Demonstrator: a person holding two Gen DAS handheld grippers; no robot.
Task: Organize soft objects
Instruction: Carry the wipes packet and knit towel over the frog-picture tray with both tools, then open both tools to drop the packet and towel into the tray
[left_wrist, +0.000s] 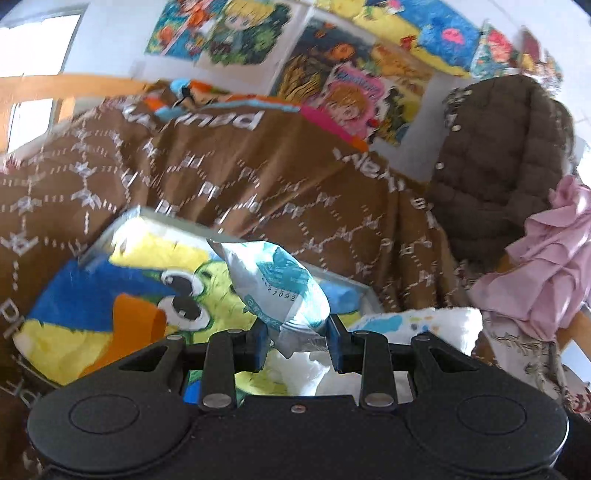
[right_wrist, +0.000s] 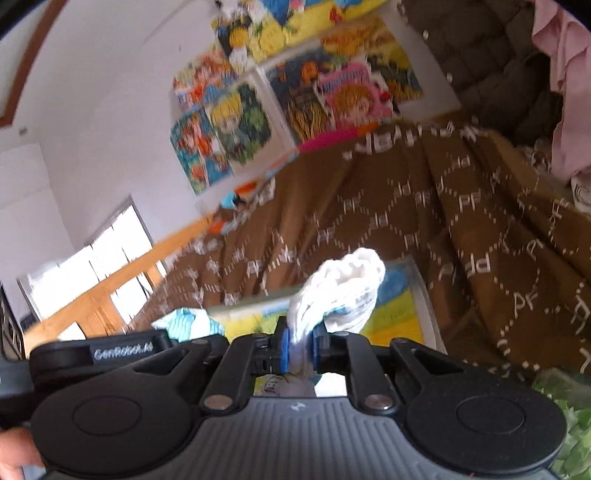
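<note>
Here the left tool (left_wrist: 298, 345) pinches a printed white packet (left_wrist: 275, 284), while the right tool (right_wrist: 301, 349) clamps a white cloth (right_wrist: 340, 295) above the brown blanket (right_wrist: 424, 206).

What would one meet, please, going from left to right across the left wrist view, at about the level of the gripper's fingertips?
Cartoon parrot picture → teal-printed white packet clamped in the left gripper → white printed cloth → pink ruffled garment.

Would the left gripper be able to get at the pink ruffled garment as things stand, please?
Probably not yet. The left gripper is shut on a white and teal packet, so its jaws are occupied. The pink ruffled garment lies uncovered off to its right beside the brown quilted jacket.
</note>
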